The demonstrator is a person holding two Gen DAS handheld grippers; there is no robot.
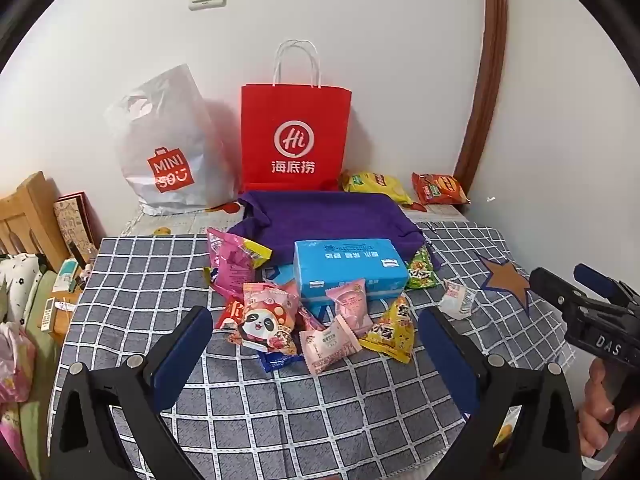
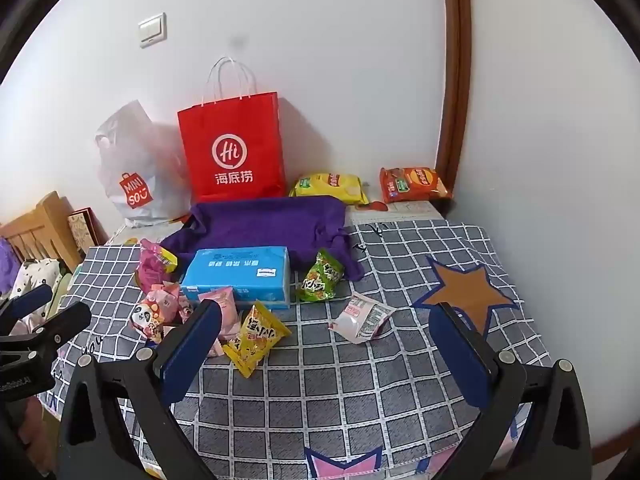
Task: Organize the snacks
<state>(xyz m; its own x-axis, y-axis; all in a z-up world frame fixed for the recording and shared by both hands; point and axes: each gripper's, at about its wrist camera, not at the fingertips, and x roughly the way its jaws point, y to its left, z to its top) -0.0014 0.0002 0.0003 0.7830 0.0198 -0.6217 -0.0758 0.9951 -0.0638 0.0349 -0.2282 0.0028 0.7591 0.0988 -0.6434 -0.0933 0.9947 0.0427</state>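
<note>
A red paper bag (image 1: pixel 295 136) bears a circled "Hi" logo above the characters "海底捞", a white plastic bag (image 1: pixel 168 148) carries a red "MINI SO" label, and the letters "DAS" stand on the right gripper (image 1: pixel 560 284) body.

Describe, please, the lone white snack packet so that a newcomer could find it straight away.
Start at the blue tissue box in the middle of the checked cloth. Look to its right, past the green snack bag, toward the brown star print. The white packet with red print lies there alone, touching nothing, unlike the heaped pink and yellow packets.
</note>
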